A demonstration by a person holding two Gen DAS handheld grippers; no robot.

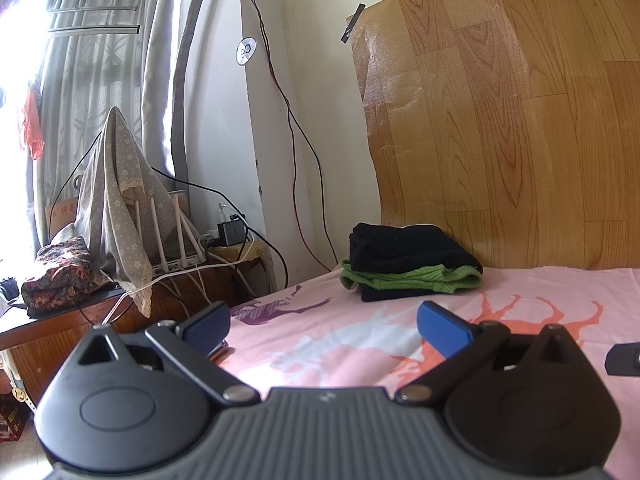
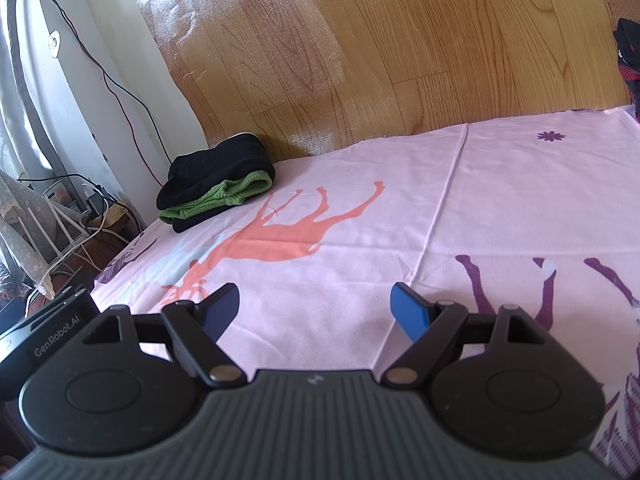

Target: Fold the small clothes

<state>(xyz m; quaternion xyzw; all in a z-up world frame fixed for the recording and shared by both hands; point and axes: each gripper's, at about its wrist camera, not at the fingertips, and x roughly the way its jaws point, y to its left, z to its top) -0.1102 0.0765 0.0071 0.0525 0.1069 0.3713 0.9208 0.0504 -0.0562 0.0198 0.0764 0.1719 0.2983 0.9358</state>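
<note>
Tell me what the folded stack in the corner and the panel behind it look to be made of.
Black folded garment: soft, matte knit, probably fleece or wool; fuzzy surface.
Green ribbed garment: corded knit; visible ridges.
Wood-grain panel: likely glossy vinyl sheet, not timber; taped up, wrinkled glare.

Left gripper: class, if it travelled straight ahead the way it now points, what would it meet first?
Probably the folded clothes stack. The left gripper is open and empty over the pink sheet, with the stack ahead, slightly right of centre. Depth is unclear; it might skim the sheet first.
</note>
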